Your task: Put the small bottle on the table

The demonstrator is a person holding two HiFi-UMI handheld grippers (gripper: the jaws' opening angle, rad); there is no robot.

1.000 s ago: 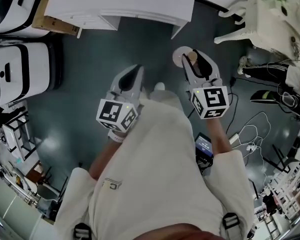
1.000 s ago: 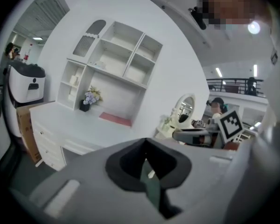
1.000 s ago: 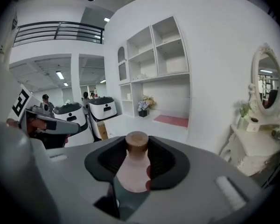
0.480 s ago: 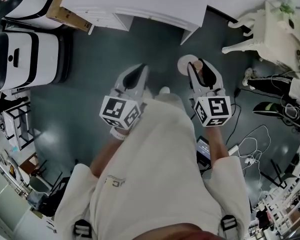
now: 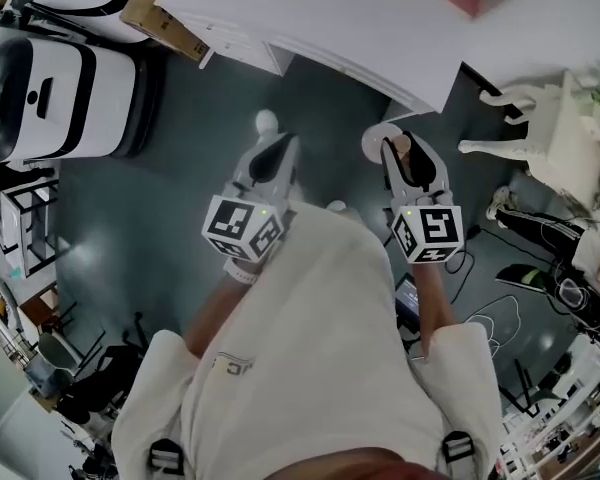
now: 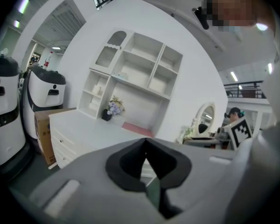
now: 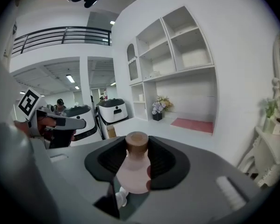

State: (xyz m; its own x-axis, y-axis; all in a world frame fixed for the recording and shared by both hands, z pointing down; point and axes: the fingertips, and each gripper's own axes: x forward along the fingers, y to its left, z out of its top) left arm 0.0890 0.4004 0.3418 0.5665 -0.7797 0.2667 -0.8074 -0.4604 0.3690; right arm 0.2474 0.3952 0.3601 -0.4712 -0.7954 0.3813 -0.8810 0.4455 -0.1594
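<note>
at right tool [image 5: 408,161], small bottle [image 7: 133,171] stands upright

Table [image 5: 310,13] partly beyond top edge

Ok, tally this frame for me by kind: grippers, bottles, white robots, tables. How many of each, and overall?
Grippers: 2, left gripper and right gripper
Bottles: 1, the small bottle, clamped in the right gripper
White robots: 2
Tables: 1, the white table
Total: 6

White robot [image 5: 50,98] beside a cardboard box [image 5: 160,23], cables [image 5: 500,318] on the dark floor [image 5: 200,128]
</note>
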